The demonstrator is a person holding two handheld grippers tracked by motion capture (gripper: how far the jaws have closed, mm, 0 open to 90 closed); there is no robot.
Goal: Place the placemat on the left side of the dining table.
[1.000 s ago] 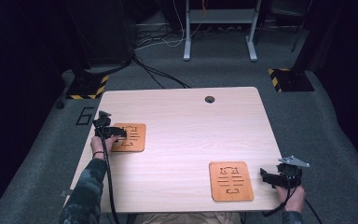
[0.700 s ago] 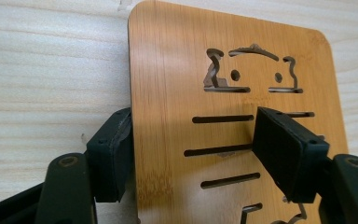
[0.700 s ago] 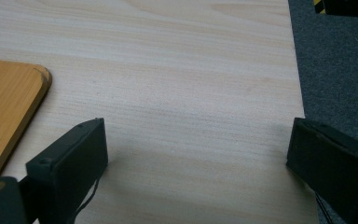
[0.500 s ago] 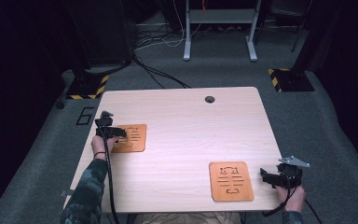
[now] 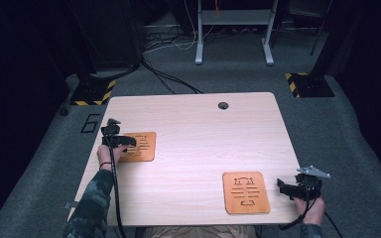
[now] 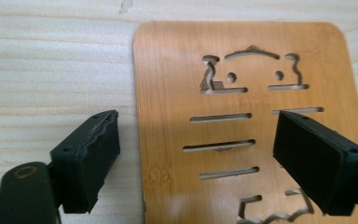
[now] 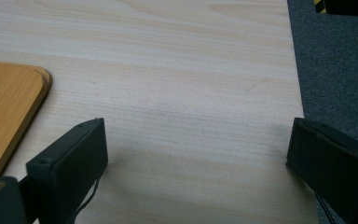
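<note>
Bamboo-looking board (image 6: pixel 242 140) with a little cut-out face and slots is what my left tool (image 6: pixel 214 163) is sitting over right now. It lies flat on the pale wood table (image 5: pixel 198 144), near the left edge. From the left gripper view, one jaw is off the board's edge over bare table and the other hangs above the slotted part, so the board's edge runs between them. The pads aren't pressing on anything. The jaws have just been opening, and they stand wide, with nothing gripped.

In the high view the left tool (image 5: pixel 124 141) is over the left end of that board (image 5: pixel 141 147), with my hand (image 5: pixel 105 157) behind it and the cable trailing back along the sleeve.

There's a second board (image 5: pixel 245 192), same orange-brown stuff and same cut-outs, lying flat on the near right part of the table, well apart from the first one. My right tool (image 5: pixel 281 184) is just beside its right edge, close to the table's near right corner, not touching it as far as I can tell. In the right gripper view the jaws are spread wide over bare table with nothing between them, and just a rounded corner of that board (image 7: pixel 9 112) is at the left. Grey carpet (image 7: pixel 335 65) is past the table edge.
</note>
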